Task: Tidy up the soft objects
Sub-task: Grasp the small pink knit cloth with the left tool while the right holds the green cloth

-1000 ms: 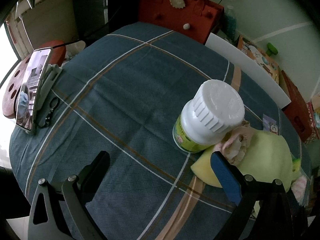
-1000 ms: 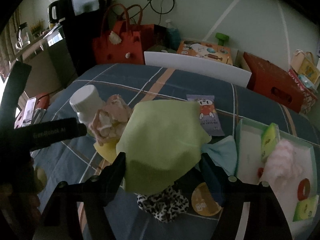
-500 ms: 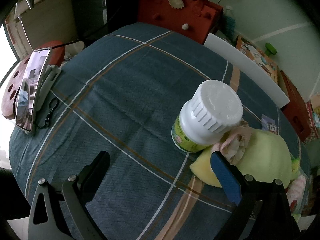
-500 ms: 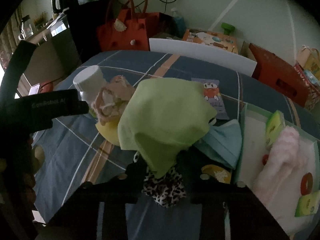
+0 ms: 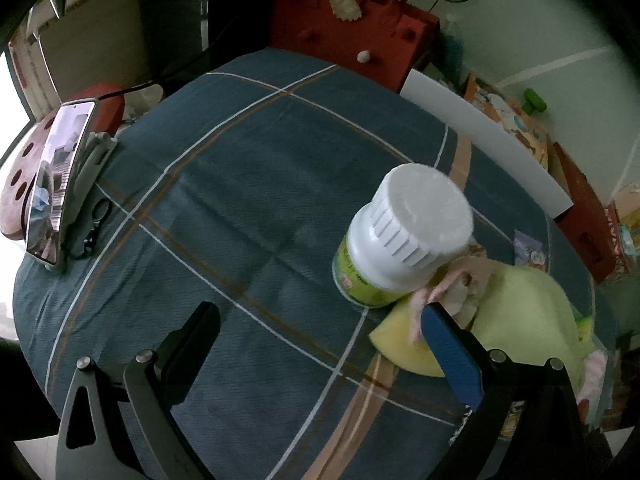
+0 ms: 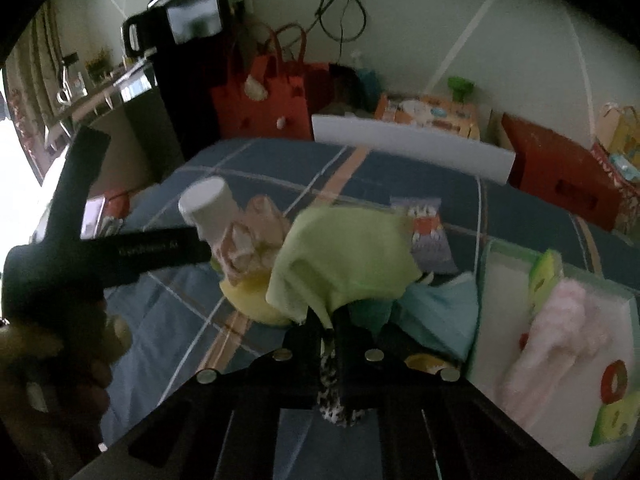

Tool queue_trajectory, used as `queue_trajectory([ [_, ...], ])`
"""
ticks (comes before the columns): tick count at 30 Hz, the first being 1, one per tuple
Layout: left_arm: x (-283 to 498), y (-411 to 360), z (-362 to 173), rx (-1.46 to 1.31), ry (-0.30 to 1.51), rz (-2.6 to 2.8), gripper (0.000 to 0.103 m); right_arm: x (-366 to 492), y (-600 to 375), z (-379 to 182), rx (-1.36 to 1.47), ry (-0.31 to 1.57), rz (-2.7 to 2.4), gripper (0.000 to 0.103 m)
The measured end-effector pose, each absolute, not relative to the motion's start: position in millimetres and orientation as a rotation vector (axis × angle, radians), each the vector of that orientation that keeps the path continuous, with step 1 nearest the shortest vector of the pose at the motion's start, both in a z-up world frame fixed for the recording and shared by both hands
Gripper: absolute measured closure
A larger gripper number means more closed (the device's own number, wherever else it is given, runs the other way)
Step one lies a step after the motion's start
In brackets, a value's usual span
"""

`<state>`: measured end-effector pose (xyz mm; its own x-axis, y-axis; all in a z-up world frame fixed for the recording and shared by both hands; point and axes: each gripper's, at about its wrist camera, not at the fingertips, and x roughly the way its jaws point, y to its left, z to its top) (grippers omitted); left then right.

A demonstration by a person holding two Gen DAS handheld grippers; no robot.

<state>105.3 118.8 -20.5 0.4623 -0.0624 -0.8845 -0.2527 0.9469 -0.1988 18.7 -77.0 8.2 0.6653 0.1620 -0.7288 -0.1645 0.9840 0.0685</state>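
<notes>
My right gripper (image 6: pixel 326 318) is shut on the near edge of a light green cloth (image 6: pixel 344 260), lifting it off a heap of soft things: a pink frilly cloth (image 6: pixel 248 236), a yellow sponge (image 6: pixel 252 300), a teal cloth (image 6: pixel 440 316) and a leopard-print piece (image 6: pixel 332 384). The green cloth (image 5: pixel 528 312) and pink cloth (image 5: pixel 460 284) also show in the left wrist view. My left gripper (image 5: pixel 316 332) is open and empty above the tablecloth, left of the heap.
A white-capped bottle (image 5: pixel 400 236) stands against the pink cloth. A pale green tray (image 6: pixel 496 264) at the right holds a pink fluffy item (image 6: pixel 556 332) and small toys. A snack packet (image 6: pixel 428 236) lies behind the heap. A phone on a stand (image 5: pixel 60 176) is at the table's left edge.
My right gripper has closed on the green cloth and raised it, bunching it. The left gripper has barely moved.
</notes>
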Motion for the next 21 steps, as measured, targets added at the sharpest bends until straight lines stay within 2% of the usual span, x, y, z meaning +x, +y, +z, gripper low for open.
queue_trajectory([
  [17, 116, 82, -21, -0.306, 1.088, -0.057, 0.003, 13, -128, 52, 0.111, 0.637, 0.09, 0.097],
  [21, 122, 78, -23, -0.307, 1.073, -0.076, 0.006, 8, -145, 60, 0.132, 0.608, 0.043, 0.097],
])
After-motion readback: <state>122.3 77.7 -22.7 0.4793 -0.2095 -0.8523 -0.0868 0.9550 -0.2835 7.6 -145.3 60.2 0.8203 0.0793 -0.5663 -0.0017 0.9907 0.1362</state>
